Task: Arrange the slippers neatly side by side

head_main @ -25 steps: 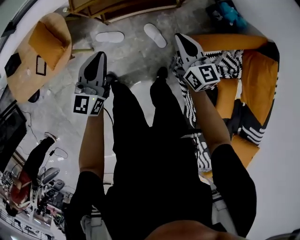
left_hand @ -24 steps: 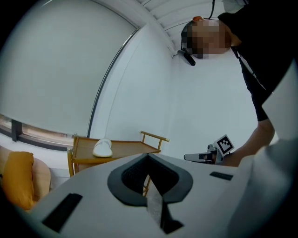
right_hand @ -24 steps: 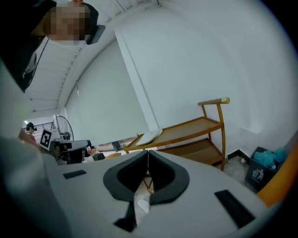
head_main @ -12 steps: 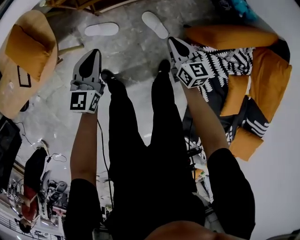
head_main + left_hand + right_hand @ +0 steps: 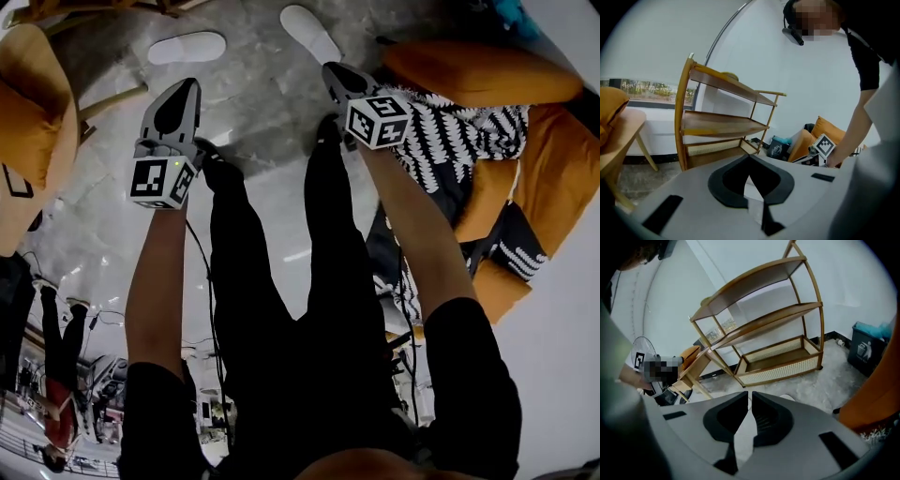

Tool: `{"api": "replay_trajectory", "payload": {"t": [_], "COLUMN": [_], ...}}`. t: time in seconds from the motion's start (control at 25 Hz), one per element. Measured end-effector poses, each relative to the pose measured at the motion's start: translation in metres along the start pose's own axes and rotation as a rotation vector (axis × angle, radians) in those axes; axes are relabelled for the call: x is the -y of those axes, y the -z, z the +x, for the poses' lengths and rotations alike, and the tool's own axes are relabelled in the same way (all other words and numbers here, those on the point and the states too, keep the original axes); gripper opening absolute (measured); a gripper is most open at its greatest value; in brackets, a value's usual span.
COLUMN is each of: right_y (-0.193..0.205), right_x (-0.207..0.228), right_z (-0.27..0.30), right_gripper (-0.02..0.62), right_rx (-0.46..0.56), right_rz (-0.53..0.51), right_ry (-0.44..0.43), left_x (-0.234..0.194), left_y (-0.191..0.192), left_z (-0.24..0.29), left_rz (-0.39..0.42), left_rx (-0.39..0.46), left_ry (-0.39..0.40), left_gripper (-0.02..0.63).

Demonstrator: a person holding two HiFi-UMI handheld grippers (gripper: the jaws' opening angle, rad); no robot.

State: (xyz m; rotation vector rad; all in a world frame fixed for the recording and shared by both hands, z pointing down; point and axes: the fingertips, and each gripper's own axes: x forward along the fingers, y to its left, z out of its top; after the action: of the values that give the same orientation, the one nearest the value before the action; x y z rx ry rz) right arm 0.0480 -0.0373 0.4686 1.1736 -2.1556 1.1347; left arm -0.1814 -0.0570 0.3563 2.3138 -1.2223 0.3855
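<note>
From my end this reads as a living room, or a room dressed up as one. A grey marbled floor (image 5: 262,103) runs under an orange sofa (image 5: 553,159) on the right, with a black-and-white patterned throw (image 5: 459,131) draped over it. On the left sits a wooden chair (image 5: 58,94) with an orange cushion. At the far side an open wooden shelf unit (image 5: 773,333) stands against a white wall (image 5: 811,75), with a window (image 5: 647,89) to its left. Near it on the floor lie the left slipper (image 5: 187,47) and the right slipper (image 5: 309,33), both white. A dark bin (image 5: 865,350) stands far right. The cluttered equipment (image 5: 103,375) near left suggests a staged set.
</note>
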Motion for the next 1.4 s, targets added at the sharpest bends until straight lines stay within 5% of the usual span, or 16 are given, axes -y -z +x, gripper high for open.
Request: {"api": "replay_trajectory", "payload": {"t": [0.36,0.48,1.4], "right_y": [0.032,0.047,0.141], "right_x": [0.065,0.090,0.193], "right_z": [0.038,0.058,0.206], "right_gripper": [0.039,0.089,0.158], "right_rx": [0.030,0.041,-0.064], "right_rz": [0.138,0.169,0.347], "right_ry": [0.053,0.077,0.117], "left_x": [-0.028,-0.040,-0.102], "left_y": [0.081,0.103,0.243], "left_z": [0.035,0.047,0.123], "left_rz": [-0.094,-0.117,-0.132], "left_rx": [-0.068,-0.075,-0.110], "left_ry": [-0.025,-0.019,0.005], "left_gripper": [0.014,0.014,0.014]}}
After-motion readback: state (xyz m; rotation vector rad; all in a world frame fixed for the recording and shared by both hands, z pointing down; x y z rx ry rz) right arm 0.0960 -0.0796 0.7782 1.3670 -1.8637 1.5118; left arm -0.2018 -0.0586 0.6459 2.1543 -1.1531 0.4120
